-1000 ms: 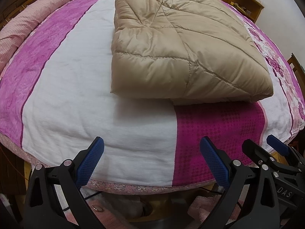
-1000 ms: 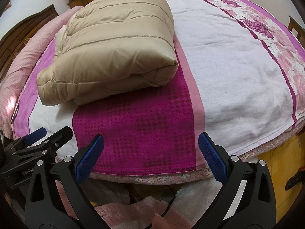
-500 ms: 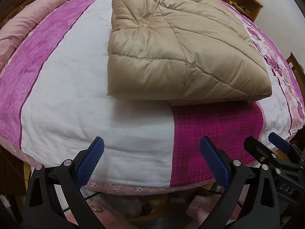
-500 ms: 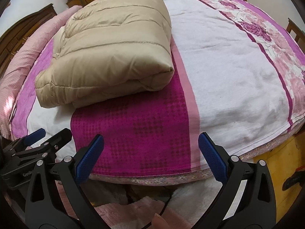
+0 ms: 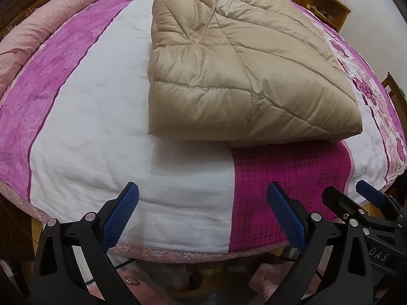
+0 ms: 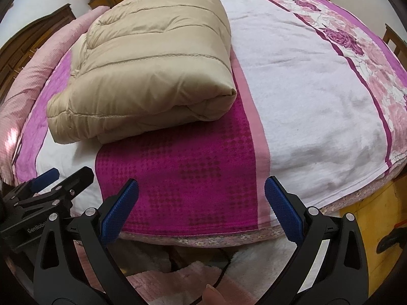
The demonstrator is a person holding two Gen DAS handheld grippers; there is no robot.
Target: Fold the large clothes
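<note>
Now the beige quilted jacket (image 5: 244, 76) lies folded into a thick rectangular bundle on the bed (image 5: 106, 117), filling the left wrist view from its middle up to 12 o'clock. Its near edge sits partly on the white band of the bedspread and partly on the magenta checked towel (image 5: 287, 178), which runs from under the bundle down to the bed's near edge at 5 o'clock.

The left gripper (image 5: 201, 213) hovers off the near edge of the bed at 6 o'clock, its jaws spread wide with nothing between the blue pads (image 5: 119, 213). It touches neither the bedspread nor the jacket. The right gripper (image 5: 366, 198) shows at 4 o'clock in this view, just beside the left one and also off the bed edge.

From the right wrist camera the jacket (image 6: 152, 61) sits toward 11 o'clock, its rolled fold end resting on the towel (image 6: 183, 167) at the frame's centre. The right gripper (image 6: 201, 211) hangs at 6 o'clock with jaws likewise spread and empty, well apart from the jacket. The left gripper (image 6: 58, 180) appears at 8 o'clock. A fingertip (image 6: 213, 296) shows at the bottom edge. A pink bolster (image 5: 38, 33) lies along the bed's far side at 10 o'clock in the left view.
</note>
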